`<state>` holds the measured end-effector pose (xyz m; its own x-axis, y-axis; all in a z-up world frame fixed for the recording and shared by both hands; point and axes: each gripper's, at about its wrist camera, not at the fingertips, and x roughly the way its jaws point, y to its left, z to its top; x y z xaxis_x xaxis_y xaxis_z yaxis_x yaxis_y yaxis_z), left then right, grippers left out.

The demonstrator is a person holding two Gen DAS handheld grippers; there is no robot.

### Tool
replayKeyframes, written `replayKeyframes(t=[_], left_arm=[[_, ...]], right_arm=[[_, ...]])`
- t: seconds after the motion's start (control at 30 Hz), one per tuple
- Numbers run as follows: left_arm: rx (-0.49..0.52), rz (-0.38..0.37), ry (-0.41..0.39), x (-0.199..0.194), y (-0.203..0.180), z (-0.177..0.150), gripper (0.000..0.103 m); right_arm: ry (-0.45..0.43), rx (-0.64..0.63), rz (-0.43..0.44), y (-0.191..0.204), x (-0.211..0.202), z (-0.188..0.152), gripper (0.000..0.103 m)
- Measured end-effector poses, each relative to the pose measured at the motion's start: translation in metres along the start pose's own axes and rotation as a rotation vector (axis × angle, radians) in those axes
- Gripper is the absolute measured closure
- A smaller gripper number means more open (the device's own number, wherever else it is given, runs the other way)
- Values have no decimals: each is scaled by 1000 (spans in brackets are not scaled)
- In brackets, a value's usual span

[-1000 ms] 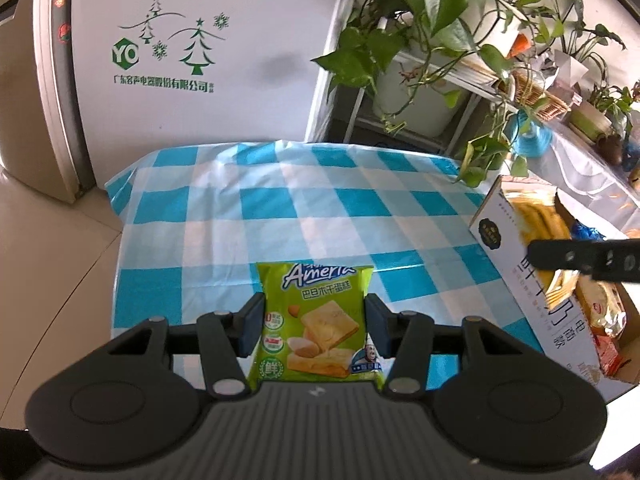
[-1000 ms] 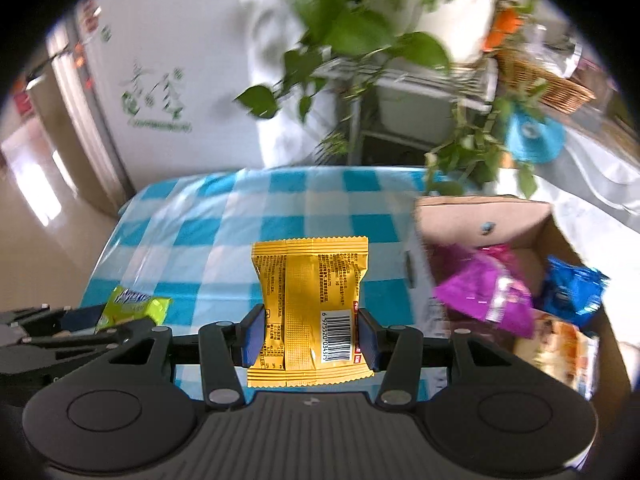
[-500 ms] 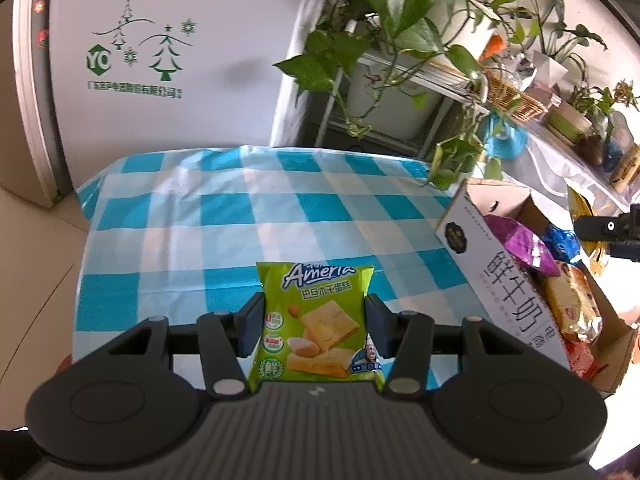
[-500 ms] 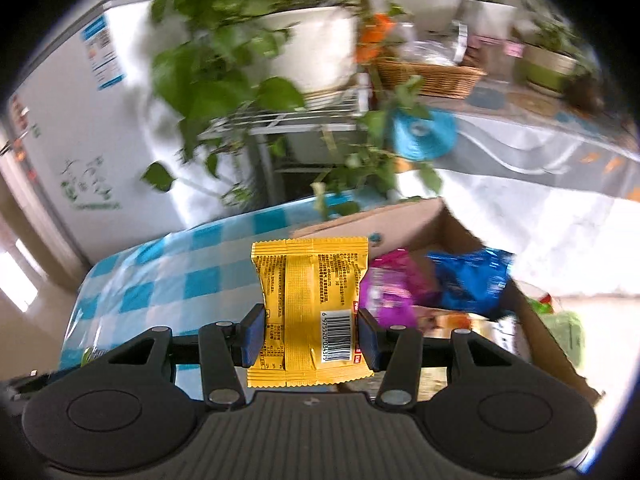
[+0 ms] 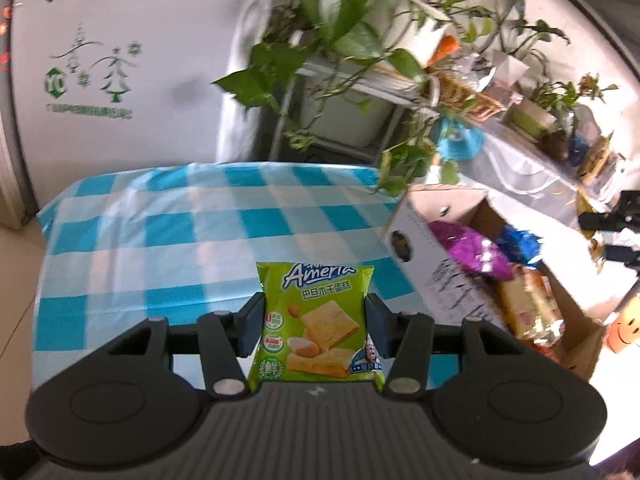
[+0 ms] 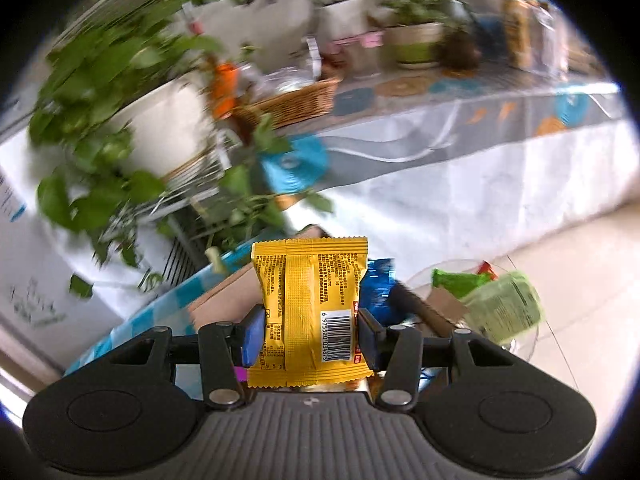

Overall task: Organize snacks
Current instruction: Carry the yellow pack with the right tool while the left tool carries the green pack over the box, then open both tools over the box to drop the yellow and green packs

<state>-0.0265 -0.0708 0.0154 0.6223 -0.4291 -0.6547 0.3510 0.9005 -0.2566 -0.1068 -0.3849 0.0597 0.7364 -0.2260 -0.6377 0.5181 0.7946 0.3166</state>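
My left gripper (image 5: 316, 322) is shut on a green Ameria cake packet (image 5: 318, 320), held upright above the blue-checked tablecloth (image 5: 180, 236). The open cardboard box (image 5: 424, 248) stands to its right with a purple packet (image 5: 476, 254), a blue packet (image 5: 518, 240) and a cake packet (image 5: 528, 308) inside. My right gripper (image 6: 312, 334) is shut on a yellow snack packet (image 6: 310, 308), barcode side facing me, above the box's edge (image 6: 224, 300). The right gripper also shows at the far right of the left wrist view (image 5: 612, 228).
Potted trailing plants (image 5: 352, 28) on a metal shelf stand behind the table. A wicker basket (image 6: 296, 100) and more pots sit on a long side table (image 6: 460, 152). A glass stand with green packets (image 6: 492, 300) is on the floor at the right. A white cabinet (image 5: 120, 60) stands at the back left.
Both grippers have swung right, each keeping its packet. The left one now sees more of the box. The right one has turned past the box toward the side table and floor.
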Motion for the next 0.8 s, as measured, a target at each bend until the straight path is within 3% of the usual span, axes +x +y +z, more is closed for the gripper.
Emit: replayKeyframes(t=[0.4, 0.7, 0.8], left_arm=[[28, -136, -1, 21, -84, 23, 51], [50, -184, 47, 52, -139, 31, 51], [67, -184, 56, 58, -153, 32, 42]], right_arm=[[28, 65, -23, -23, 2, 2, 48], [65, 85, -11, -29, 3, 1, 48], [79, 108, -20, -32, 4, 0, 45]])
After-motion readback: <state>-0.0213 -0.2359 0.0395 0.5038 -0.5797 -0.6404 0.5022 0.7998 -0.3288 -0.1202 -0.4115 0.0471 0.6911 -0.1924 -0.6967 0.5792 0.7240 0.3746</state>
